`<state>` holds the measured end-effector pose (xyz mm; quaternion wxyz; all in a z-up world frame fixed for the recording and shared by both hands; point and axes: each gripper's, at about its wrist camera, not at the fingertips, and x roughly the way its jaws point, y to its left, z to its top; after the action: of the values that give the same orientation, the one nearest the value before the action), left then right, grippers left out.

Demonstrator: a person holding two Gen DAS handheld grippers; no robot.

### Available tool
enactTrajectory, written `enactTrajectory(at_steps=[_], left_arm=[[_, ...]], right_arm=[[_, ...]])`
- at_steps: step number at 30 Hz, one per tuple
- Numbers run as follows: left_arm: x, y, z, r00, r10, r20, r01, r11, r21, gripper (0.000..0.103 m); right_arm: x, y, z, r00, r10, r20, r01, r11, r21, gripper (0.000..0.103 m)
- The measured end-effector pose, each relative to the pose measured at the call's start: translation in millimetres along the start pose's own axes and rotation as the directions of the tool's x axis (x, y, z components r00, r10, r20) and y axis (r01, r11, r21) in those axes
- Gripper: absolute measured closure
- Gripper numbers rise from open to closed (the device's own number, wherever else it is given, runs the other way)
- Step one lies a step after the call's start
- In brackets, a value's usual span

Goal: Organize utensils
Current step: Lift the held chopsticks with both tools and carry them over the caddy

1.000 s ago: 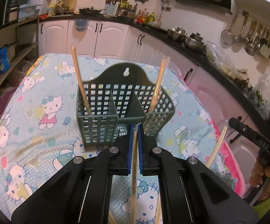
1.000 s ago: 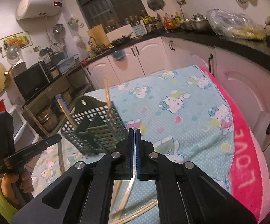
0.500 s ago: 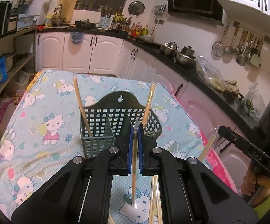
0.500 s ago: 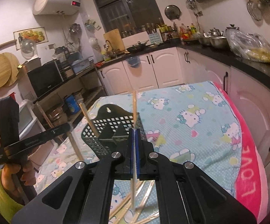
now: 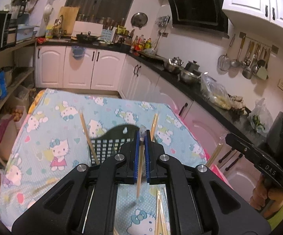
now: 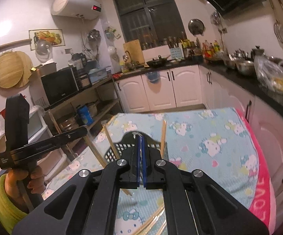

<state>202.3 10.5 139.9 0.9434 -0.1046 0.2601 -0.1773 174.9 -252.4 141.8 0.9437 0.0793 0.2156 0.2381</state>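
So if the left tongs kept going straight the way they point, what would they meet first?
Most likely the dark basket, its back rim just beyond the left tongs that clamp a chopstick; depth is hard to judge.

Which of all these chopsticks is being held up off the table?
The chopstick pinched in the left gripper; two others stand in the basket, the rest lie on the cloth.

Dark green basket (image 5: 110, 146), pale chopsticks (image 5: 86, 129), blue cat-print cloth (image 5: 49, 137)

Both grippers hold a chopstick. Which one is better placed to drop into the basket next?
Left, narrowly. The left gripper holds its chopstick near upright, with the utensil basket straight ahead. From the left view, the right gripper looks off beside the tablecloth, with the other chopstick tilted.
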Motion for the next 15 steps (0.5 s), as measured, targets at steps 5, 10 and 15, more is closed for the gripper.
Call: enactTrajectory(at_steps=[5,10,15], left_arm=[[-8.1,0.2,21.1,0.999,0.006,0.044,-0.007,1.000,0.007,0.102],[-18.3,-0.7,45.8,0.995,0.016,0.100,-0.017,1.000,0.014,0.102],[-20.4,-1.1,65.6,0.990,0.027,0.140,-0.029,1.000,0.012,0.102]], right_arm=[[0.4,11.6,22.1,0.999,0.018,0.035,-0.017,0.999,-0.028,0.101],[3.4,23.5,45.6,0.997,0.039,0.072,-0.035,0.998,-0.058,0.101],[7.7,31.3,67.0,0.993,0.050,0.106,-0.042,0.996,-0.077,0.101]])
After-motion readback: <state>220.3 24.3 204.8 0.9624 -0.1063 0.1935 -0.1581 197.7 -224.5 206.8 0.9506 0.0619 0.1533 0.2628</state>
